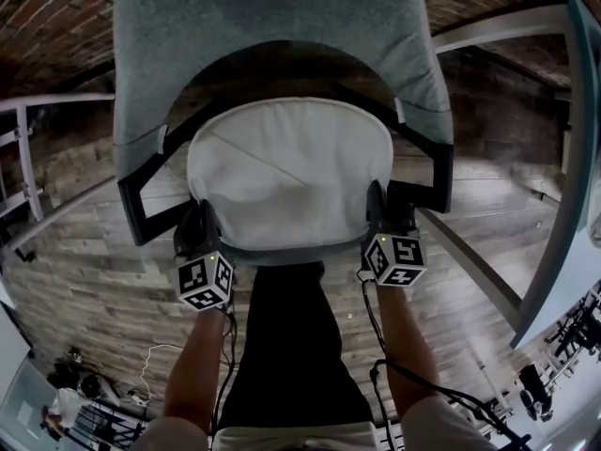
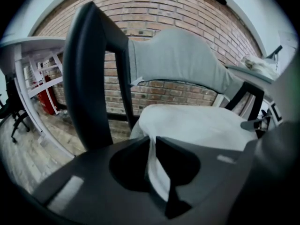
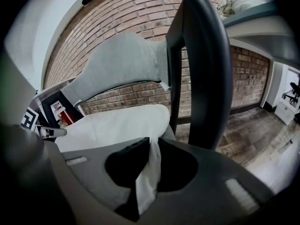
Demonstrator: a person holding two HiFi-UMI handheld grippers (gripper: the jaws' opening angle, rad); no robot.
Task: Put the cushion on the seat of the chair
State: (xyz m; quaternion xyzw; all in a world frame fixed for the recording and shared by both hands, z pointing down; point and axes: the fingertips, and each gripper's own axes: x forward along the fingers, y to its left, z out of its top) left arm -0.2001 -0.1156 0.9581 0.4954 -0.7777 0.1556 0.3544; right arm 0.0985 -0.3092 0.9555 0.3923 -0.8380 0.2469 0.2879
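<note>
Here 1 white cushion (image 1: 286, 172) over 1 chair (image 1: 272, 26) seat; 2 grippers: left gripper (image 1: 199, 219), right gripper (image 1: 377, 212), each pinching cushion edge.

cushion (image 1: 286, 172): lay over the seat (image 1: 282, 252), between the two armrests and nearer than the backrest; whether it rested on the seat could not be told.
backrest (image 1: 272, 26): stood at the far side, above the cushion.
left armrest (image 1: 141, 195): left of the cushion.
right armrest (image 1: 434, 172): right of the cushion.
left gripper (image 1: 200, 212): at the cushion's near-left edge, that edge pinched between its jaws.
right gripper (image 1: 377, 205): at the near-right edge, likewise pinched.
legs (image 1: 286, 346): nearer than the seat, between the grippers.
</note>
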